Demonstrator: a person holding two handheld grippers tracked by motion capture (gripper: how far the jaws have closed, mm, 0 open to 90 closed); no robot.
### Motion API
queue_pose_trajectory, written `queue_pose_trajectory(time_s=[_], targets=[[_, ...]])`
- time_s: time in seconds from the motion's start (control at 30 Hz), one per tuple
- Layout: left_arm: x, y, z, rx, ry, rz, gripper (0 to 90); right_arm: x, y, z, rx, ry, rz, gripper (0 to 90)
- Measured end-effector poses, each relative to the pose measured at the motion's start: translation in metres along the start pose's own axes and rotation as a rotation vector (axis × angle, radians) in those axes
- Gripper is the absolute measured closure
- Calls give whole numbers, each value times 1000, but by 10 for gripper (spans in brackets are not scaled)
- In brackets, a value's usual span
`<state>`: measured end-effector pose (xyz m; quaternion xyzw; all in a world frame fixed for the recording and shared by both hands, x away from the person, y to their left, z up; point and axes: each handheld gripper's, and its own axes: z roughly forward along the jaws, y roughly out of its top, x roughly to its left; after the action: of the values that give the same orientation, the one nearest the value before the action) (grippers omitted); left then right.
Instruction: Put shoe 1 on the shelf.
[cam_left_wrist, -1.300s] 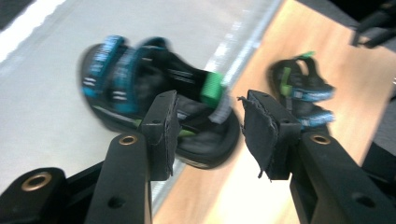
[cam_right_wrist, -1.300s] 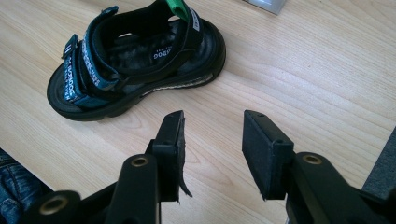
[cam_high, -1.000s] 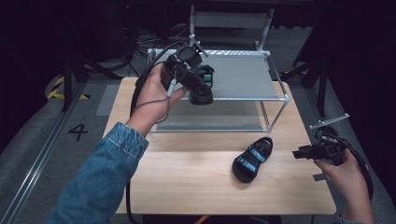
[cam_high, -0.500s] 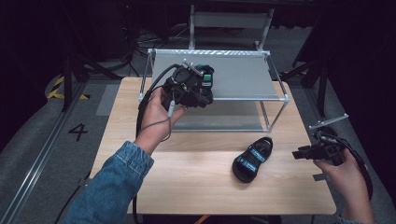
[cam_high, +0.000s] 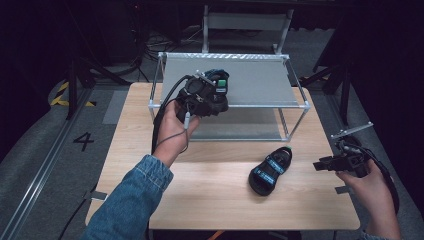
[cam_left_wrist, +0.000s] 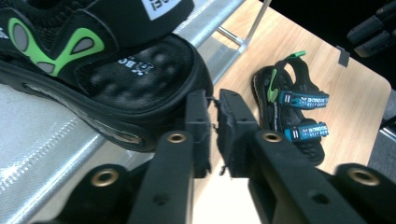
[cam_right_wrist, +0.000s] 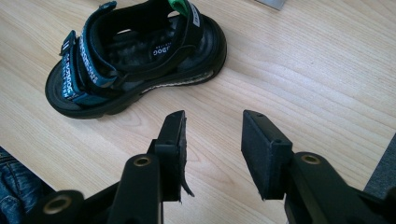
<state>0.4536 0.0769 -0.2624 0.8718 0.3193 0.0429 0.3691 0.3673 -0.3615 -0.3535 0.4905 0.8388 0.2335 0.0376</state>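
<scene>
A black sandal with green marks (cam_high: 220, 80) (cam_left_wrist: 116, 70) lies on the top deck of the metal shelf rack (cam_high: 260, 80), its sole end jutting over the near edge. My left gripper (cam_high: 212, 101) (cam_left_wrist: 212, 112) sits right beside that sole, jaws nearly together with nothing between them. A matching sandal with blue straps (cam_high: 271, 170) (cam_left_wrist: 292, 112) (cam_right_wrist: 135, 60) rests on the wooden table (cam_high: 200, 190). My right gripper (cam_high: 320, 165) (cam_right_wrist: 212, 135) hovers low over the table to its right, open and holding nothing.
The rack has a lower deck (cam_high: 240, 127) under the top one and thin corner posts (cam_high: 295, 122). Bare wood lies between the rack and the table's near edge. Dark floor with rails and cables surrounds the table.
My left gripper has drawn back slightly toward the rack's near edge, and the forearm has swung right. The sandal on the rack and my right gripper stay where they were.
</scene>
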Motion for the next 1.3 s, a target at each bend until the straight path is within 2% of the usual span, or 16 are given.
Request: queue_pose_trajectory(time_s=[0.03, 0.17, 0.23, 0.33, 0.37, 0.4, 0.5, 0.67, 0.83, 0.93, 1.17, 1.23, 1.3], targets=[[0, 0, 0, -1, -1, -5, 843, 0, 0, 0, 0, 1, -1, 607], [-2, 1, 1, 1, 34, 25, 873, 0, 0, 1, 6, -1, -8, 608], [0, 2, 2, 0, 43, 22, 889, 1, 0, 1, 8, -1, -9, 609], [2, 3, 4, 6, 80, 25, 889, 1, 1, 1, 7, 2, -5, 610], [5, 3, 5, 0, 62, 15, 891, 2, 1, 1, 7, 1, -6, 609], [7, 4, 6, -1, 64, 6, 891, 2, 1, 1, 7, 1, -6, 609], [11, 6, 8, 2, 78, 5, 890, 1, 0, 2, 7, 0, -5, 609], [20, 11, 17, 2, 105, -22, 887, 0, 0, 2, 6, 0, -3, 609], [29, 14, 23, -4, 94, -46, 884, 0, 0, 4, 13, 0, 1, 609], [36, 17, 27, -7, 106, -59, 880, -1, -1, 4, 16, 1, 3, 608], [43, 19, 29, -14, 97, -65, 866, -2, -3, 6, 27, -1, 3, 607], [42, 19, 29, -11, 78, -58, 814, -2, -4, 6, 27, -3, 5, 605], [39, 19, 29, -13, 71, -52, 721, -1, -4, 5, 23, -3, 8, 604]])
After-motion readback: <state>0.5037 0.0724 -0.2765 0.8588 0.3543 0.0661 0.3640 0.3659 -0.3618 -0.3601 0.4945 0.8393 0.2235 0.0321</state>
